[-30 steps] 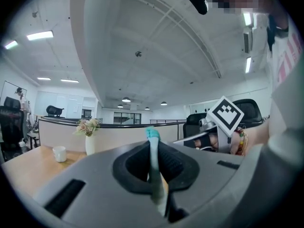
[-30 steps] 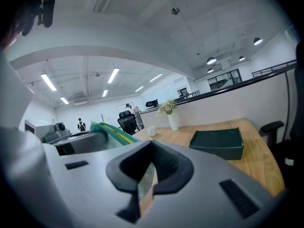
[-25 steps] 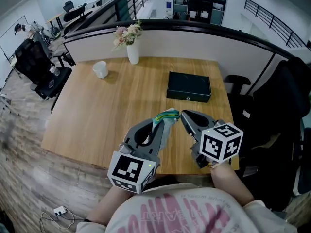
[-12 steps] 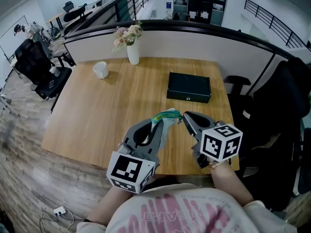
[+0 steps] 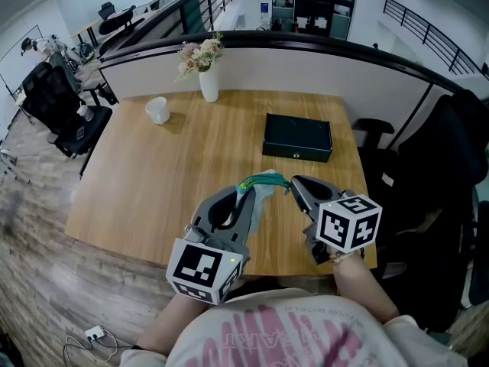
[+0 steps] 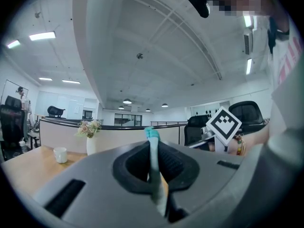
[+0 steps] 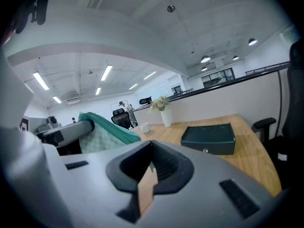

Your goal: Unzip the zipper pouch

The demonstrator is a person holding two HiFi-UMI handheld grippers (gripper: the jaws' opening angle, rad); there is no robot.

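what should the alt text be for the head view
Seen from above, a person's left gripper clamps a teal pouch over a wooden table, with the shut right gripper at its end. Behind lie a dark box, cup and vase.

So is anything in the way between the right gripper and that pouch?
Nothing visible. The left gripper's jaws clamp the pouch above the table, and the right gripper's shut jaws sit right at its zipper edge. The black box lies farther back.
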